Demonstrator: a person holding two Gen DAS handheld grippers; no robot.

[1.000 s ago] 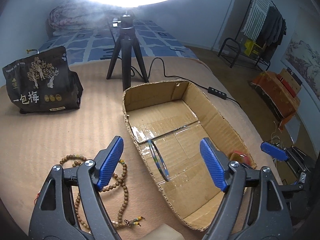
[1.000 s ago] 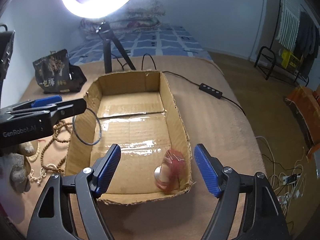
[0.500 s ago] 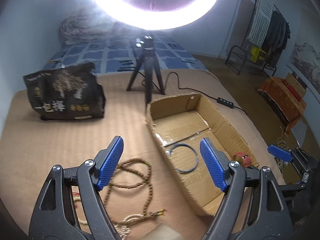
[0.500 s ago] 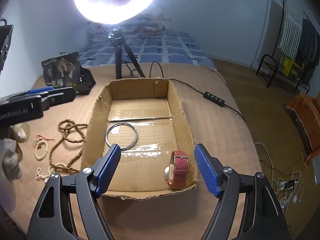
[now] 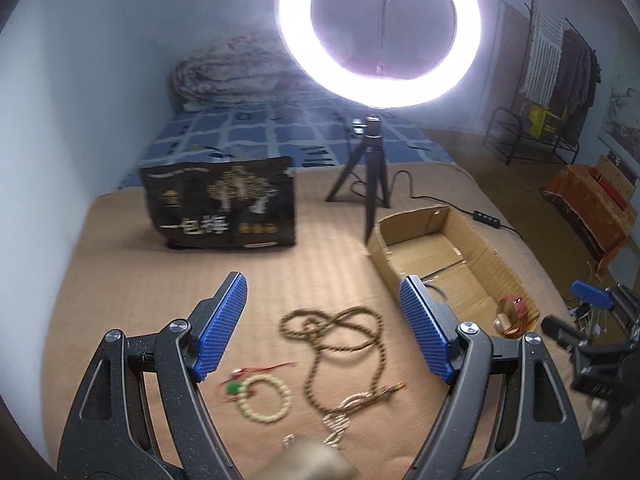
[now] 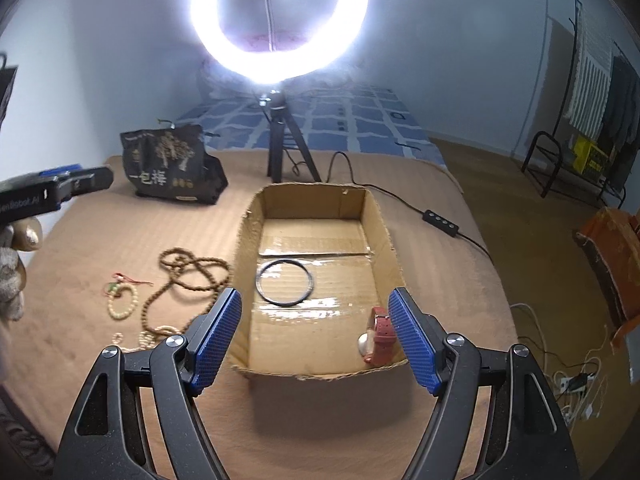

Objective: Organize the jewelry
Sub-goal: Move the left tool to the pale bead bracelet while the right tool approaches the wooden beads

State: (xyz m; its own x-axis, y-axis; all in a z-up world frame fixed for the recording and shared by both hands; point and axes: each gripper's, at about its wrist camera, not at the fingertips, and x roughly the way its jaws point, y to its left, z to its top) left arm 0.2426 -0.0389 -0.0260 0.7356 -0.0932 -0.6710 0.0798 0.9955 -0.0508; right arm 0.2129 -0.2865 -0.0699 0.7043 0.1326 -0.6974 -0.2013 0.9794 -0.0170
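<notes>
Jewelry: 1 thin dark ring (image 6: 285, 282) and 1 red strap watch (image 6: 378, 338) lie in the corrugated cardboard box (image 6: 382, 216) at frame centre; wooden bead necklace (image 5: 340, 344) lies outside. Left gripper (image 5: 324, 328) and right gripper (image 6: 316, 340) are wide open, holding nothing.

A thin dark bangle (image 6: 285, 282) lies flat and a red-strapped watch (image 6: 379, 337) stands on edge inside the open cardboard box (image 6: 384, 236); a long brown bead necklace (image 5: 344, 340) and a cream bead bracelet (image 5: 264, 398) lie beside it.

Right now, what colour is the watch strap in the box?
Red. The watch shows best in the right wrist view, near the box's front right corner.
</notes>
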